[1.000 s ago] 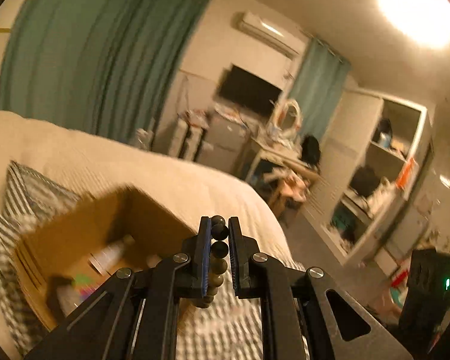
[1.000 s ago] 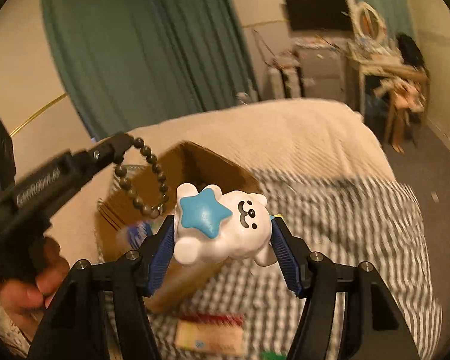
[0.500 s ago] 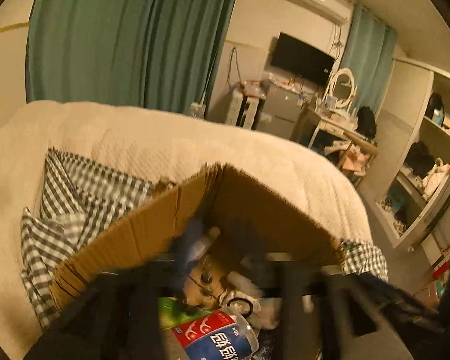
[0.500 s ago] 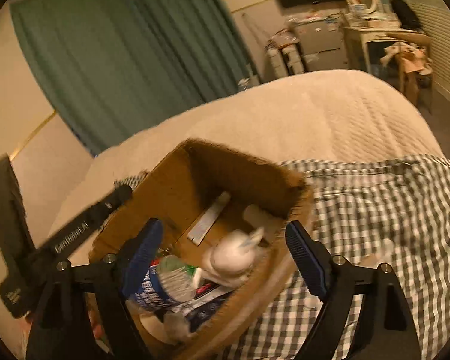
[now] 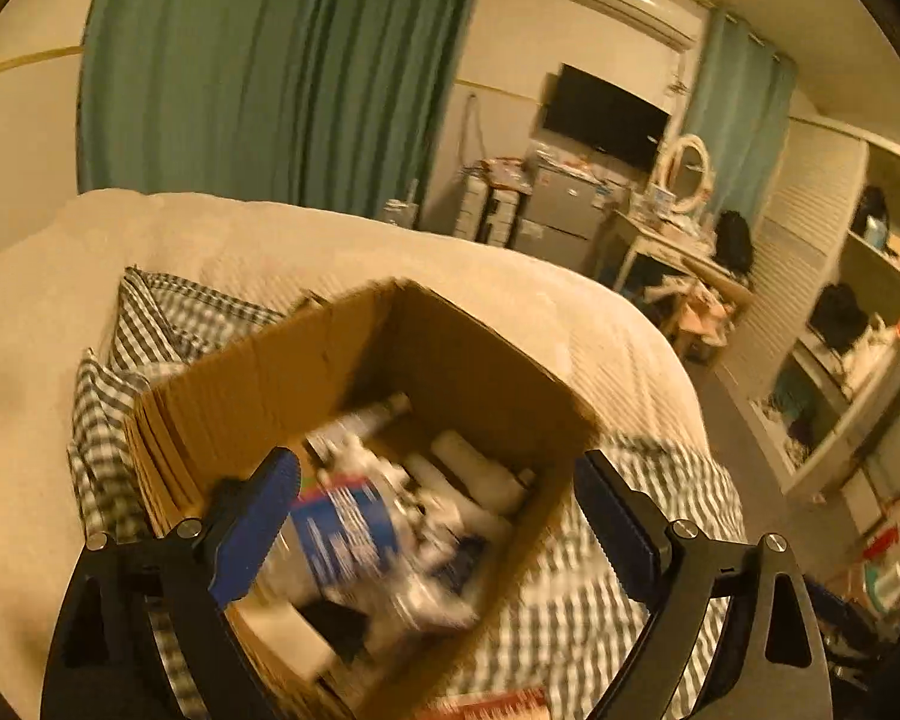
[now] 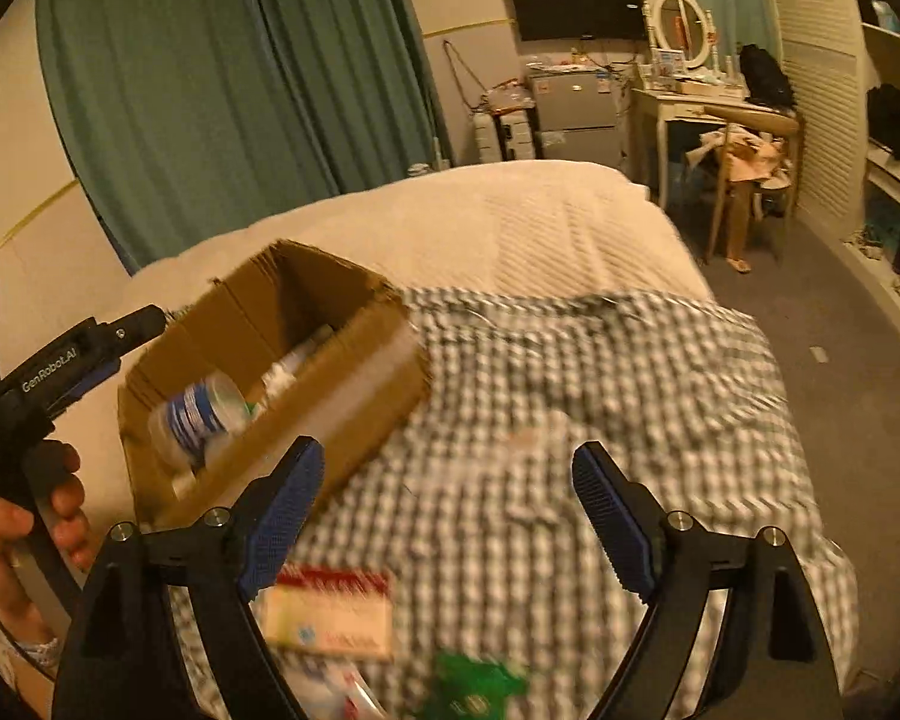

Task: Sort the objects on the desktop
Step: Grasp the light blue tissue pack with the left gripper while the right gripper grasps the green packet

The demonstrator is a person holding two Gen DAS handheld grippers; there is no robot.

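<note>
White "GenRobot.AI" on left tongs (image 6: pixel 144 321)

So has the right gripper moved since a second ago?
Yes. The right gripper, then shut on a toy in front of the box, is now open and empty, swung right over the checked cloth; the box sits further left.

Two black, triangular-framed grippers, the left gripper (image 5: pixel 432 528) and right gripper (image 6: pixel 447 516), carry ridged blue finger pads (image 6: pixel 279 516) and silver screws; white "GenRobot.AI" lettering marks the left one's side.
</note>
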